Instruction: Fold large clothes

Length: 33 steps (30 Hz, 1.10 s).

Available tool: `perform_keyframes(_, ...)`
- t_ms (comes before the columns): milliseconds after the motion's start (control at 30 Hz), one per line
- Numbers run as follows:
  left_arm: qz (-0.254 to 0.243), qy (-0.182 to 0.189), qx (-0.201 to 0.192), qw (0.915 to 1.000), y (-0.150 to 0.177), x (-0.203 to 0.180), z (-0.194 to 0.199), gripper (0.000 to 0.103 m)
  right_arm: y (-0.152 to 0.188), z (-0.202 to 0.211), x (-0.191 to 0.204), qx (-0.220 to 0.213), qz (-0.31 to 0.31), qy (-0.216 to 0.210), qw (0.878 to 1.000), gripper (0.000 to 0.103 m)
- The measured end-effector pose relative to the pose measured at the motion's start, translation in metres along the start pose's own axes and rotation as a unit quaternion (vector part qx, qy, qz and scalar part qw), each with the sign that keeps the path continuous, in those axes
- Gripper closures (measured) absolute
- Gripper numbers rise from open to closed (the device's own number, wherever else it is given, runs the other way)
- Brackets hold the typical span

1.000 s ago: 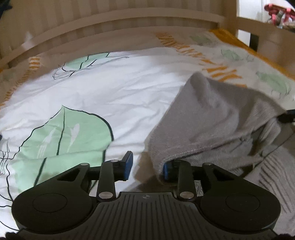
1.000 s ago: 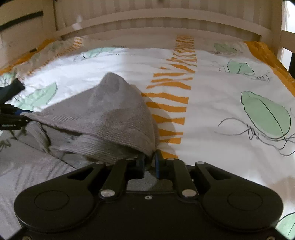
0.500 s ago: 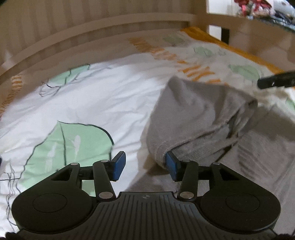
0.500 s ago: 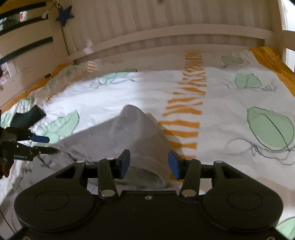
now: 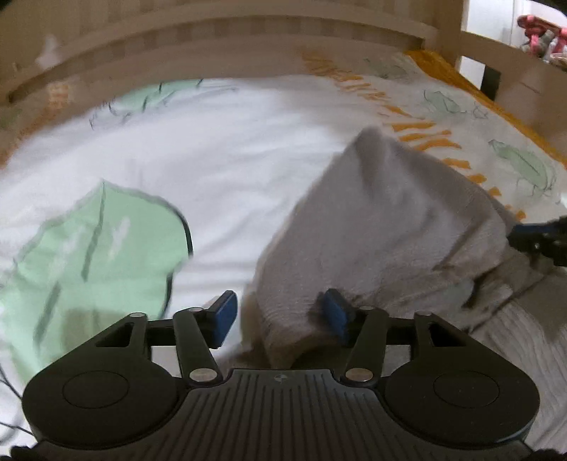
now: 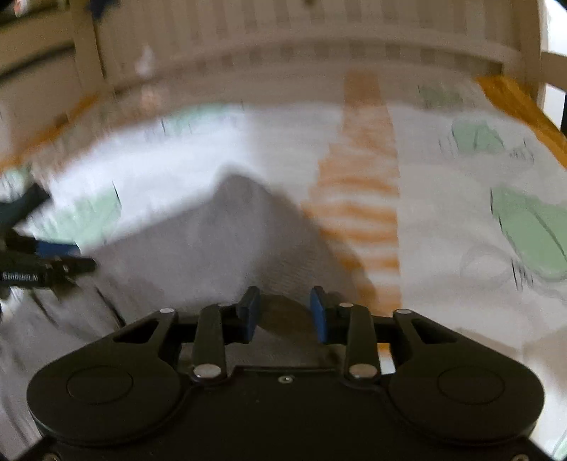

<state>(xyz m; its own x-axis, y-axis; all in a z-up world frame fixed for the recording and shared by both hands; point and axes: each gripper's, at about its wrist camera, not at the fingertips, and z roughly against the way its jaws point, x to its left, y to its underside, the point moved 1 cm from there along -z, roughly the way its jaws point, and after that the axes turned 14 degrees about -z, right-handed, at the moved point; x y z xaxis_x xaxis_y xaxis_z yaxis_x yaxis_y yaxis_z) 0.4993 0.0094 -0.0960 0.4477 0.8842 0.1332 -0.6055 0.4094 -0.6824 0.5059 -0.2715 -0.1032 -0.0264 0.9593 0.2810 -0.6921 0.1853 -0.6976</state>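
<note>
Partway, by the look of it: a grey knit garment (image 5: 386,227) lies on the bed, doubled over into a thick, peaked hump, its ribbed hem spread flat at the near right of the left wrist view. That one fold appears laid; squaring the edges and any further folds look still to come.

Left gripper (image 5: 280,315): jaws have just been opening and stand well apart. The folded corner of the garment sits between them, against the right blue pad, clear of the left one, so it reads as released.

Right gripper (image 6: 283,312): jaws have just been closing but are still parted. Grey cloth lies between and beneath the pads; the blur hides whether they press on it. I judge not gripped.

Materials: the garment is soft, fuzzy, heavy-draping knit with rounded folds. The bedsheet (image 5: 219,149) is smooth white cotton, lightly creased, printed with pale green leaves (image 5: 95,241) and orange dashes (image 6: 358,198). A pale wooden slatted bed rail (image 5: 226,28) curves behind.
</note>
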Motion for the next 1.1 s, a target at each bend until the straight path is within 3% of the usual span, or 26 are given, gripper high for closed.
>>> perform_keyframes(67, 0.041, 0.007, 0.0, 0.9991, 0.008, 0.013, 0.001, 0.033, 0.011, 0.001, -0.011, 0.004, 0.0, -0.006, 1.0, 0.069)
perform_keyframes(133, 0.053, 0.02, 0.004, 0.9984, 0.008, 0.021, 0.005, 0.033, 0.01, 0.007, -0.016, 0.01, -0.013, -0.013, 1.0, 0.07)
perform_keyframes(233, 0.037, 0.02, -0.003, 0.9991, -0.005, 0.025, 0.02, 0.035, -0.001, 0.016, -0.015, 0.026, -0.002, -0.015, 1.0, 0.069)
perform_keyframes(333, 0.021, 0.019, -0.041, 0.9988, -0.031, 0.033, 0.035, 0.035, -0.018, 0.031, -0.01, -0.006, 0.004, -0.043, 0.999, 0.062)
perform_keyframes(467, -0.036, 0.031, -0.043, 0.9979, -0.064, 0.026, 0.025, 0.035, -0.047, 0.022, -0.002, -0.024, 0.005, -0.054, 0.998, 0.059)
perform_keyframes(567, -0.065, 0.046, -0.036, 0.9962, -0.08, 0.018, 0.007, 0.035, -0.062, -0.002, 0.003, -0.01, 0.014, -0.049, 0.999, 0.058)
perform_keyframes(733, -0.073, 0.07, -0.004, 0.9949, -0.089, 0.011, -0.027, 0.035, -0.074, -0.04, 0.007, 0.018, 0.011, -0.055, 0.998, 0.058)
perform_keyframes(1000, -0.071, 0.077, 0.056, 0.9929, -0.076, 0.011, -0.068, 0.035, -0.076, -0.075, 0.006, 0.048, 0.001, -0.058, 0.997, 0.051)
perform_keyframes(1100, -0.058, 0.078, 0.048, 0.9941, -0.072, 0.012, -0.071, 0.037, -0.075, -0.083, 0.005, 0.059, -0.008, -0.058, 0.997, 0.051)
